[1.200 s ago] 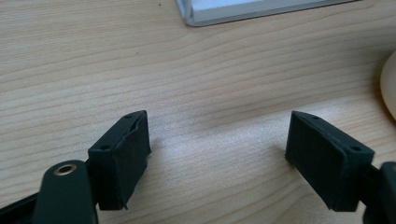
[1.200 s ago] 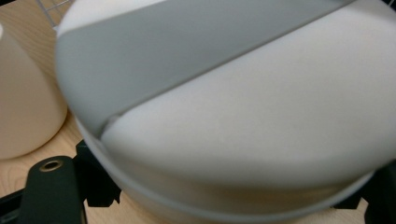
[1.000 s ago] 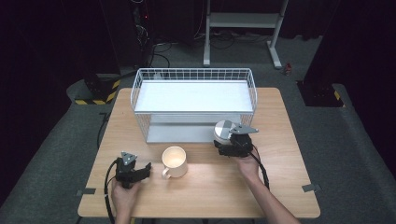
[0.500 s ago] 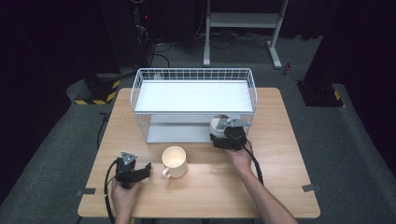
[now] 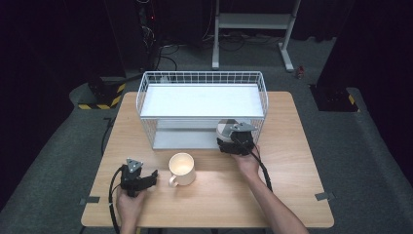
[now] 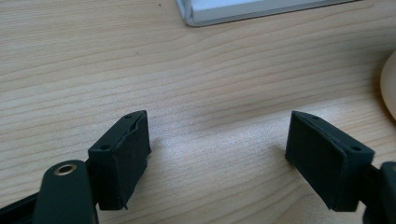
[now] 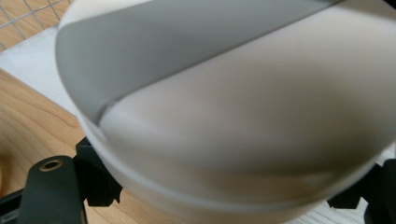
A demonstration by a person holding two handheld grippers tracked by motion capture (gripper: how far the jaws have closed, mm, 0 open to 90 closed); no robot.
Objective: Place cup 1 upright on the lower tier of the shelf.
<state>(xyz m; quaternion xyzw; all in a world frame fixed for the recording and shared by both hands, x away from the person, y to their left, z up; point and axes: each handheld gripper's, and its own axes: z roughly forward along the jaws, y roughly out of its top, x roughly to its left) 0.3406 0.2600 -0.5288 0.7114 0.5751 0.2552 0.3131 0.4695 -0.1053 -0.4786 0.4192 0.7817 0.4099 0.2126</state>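
Right gripper (image 5: 229,138): black two-jaw tool in the person's right hand (image 5: 247,163), at the front right corner of the wire rack; jaws spread wide and clamped on either side of a round pale cup with a grey band (image 7: 233,107)
Held cup: in the high view its grey-and-white round end (image 5: 225,128) shows just ahead of the gripper body, at the rack's lower opening; in the right gripper view it sits right up against the camera, blurred, tilted, with both black jaw tips poking out from under its sides
Left gripper (image 6: 219,154): jaws set well apart, nothing between them, bare wood under them; resting low over the table near the front left
Left hand (image 5: 127,204): wrapped round the gripper handle, cable trailing back to the table edge
Cream ceramic mug (image 5: 181,168): upright on the table, empty, handle pointing to the left gripper; just beside that gripper, not touching; its rim edge (image 6: 388,84) clips the left gripper view
White wire-mesh rack with flat white shelf (image 5: 146,92): at the back middle of the table
Light wooden table (image 5: 292,195): bears everything above
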